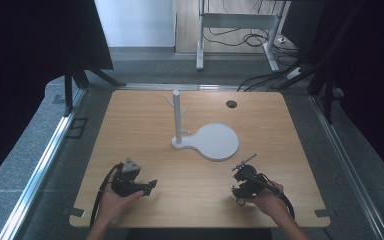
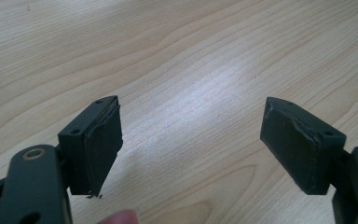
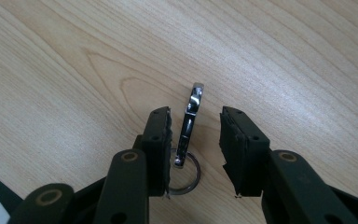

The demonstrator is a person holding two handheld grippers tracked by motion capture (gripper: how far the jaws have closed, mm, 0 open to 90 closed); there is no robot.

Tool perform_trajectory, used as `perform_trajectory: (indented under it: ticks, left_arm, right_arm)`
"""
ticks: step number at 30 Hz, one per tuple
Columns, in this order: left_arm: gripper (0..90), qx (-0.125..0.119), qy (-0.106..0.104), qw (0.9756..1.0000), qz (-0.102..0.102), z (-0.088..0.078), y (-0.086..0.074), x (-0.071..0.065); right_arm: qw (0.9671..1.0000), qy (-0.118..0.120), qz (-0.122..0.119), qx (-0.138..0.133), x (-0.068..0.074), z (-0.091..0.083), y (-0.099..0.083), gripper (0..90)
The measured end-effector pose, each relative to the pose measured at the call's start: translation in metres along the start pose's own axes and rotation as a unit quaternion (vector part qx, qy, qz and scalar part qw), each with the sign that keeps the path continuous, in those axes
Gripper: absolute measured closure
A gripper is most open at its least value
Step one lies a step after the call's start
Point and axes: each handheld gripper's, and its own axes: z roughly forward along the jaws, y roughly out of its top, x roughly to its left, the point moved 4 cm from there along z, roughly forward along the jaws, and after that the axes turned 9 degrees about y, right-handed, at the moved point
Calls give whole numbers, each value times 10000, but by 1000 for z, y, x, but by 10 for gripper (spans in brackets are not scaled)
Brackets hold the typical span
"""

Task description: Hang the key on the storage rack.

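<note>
Wood grain of the table [image 1: 145, 125] runs through all three views. In the high view, the left gripper [image 1: 150, 186] sits at lower left of the frame in the person's left hand [image 1: 111, 200], and the right gripper [image 1: 240, 170] at lower right in the right hand [image 1: 267, 200]. A white stand with short pegs [image 1: 177, 117] rises from a white round base [image 1: 216, 141] at the frame centre.

The right gripper view gives what the high view is too small to show: a shiny metal clip [image 3: 190, 122] on a thin key ring [image 3: 186, 179] lies on the table between the half-open jaws, touching neither pad as far as visible. The ring is partly hidden behind the left jaw.

In the left gripper view the left gripper [image 2: 191, 135] stands wide apart over bare wood, holding nothing. A fingertip [image 2: 119, 218] is cut off at the bottom edge.
</note>
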Motion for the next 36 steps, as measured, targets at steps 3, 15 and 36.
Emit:
perform_trajectory:
  ticks: [3,15,36]
  left_arm:
    - [212,4,1,10000,13,1,0,0]
    - [212,56,44,10000,-12,3,-3,3]
    - [207,129,97,9998,69,6,-5,3]
  right_arm:
    - [10000,-12,3,11,0,1,0,649]
    - [9998,-117,-25,174,1,11,2,738]
    - [9995,-181,-25,247,0,11,-2,838]
